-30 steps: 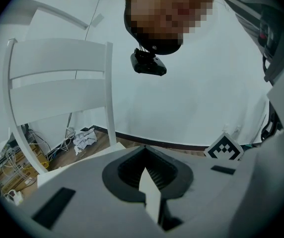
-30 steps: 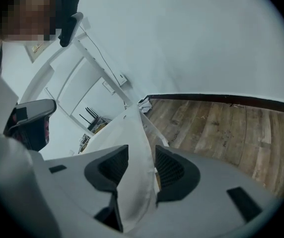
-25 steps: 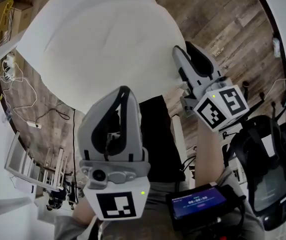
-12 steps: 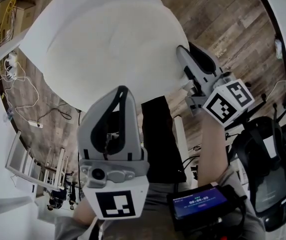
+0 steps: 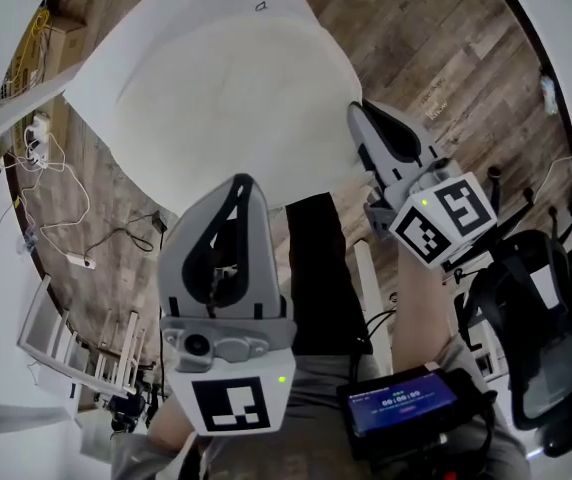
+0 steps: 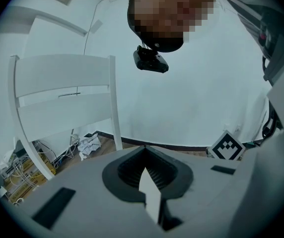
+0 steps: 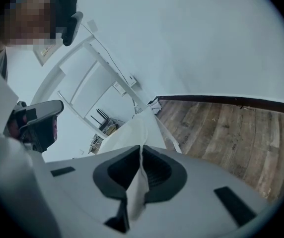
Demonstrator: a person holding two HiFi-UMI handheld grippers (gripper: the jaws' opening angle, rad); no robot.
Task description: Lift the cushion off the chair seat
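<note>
Left gripper (image 5: 240,182), tilted downward: jaws clamped on the near edge of the cushion (image 5: 216,88). Right gripper (image 5: 363,116), same tilt: jaws closing, cushion hem pinched between them. Cushion: white, smooth fabric, rounded outline, spreading ahead of both grippers. Wood-plank floor (image 5: 436,38) lies open beyond it.

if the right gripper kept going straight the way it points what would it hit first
The cushion: the right gripper is closing its jaws on that white edge. Beyond it, probably the wood floor.
</note>
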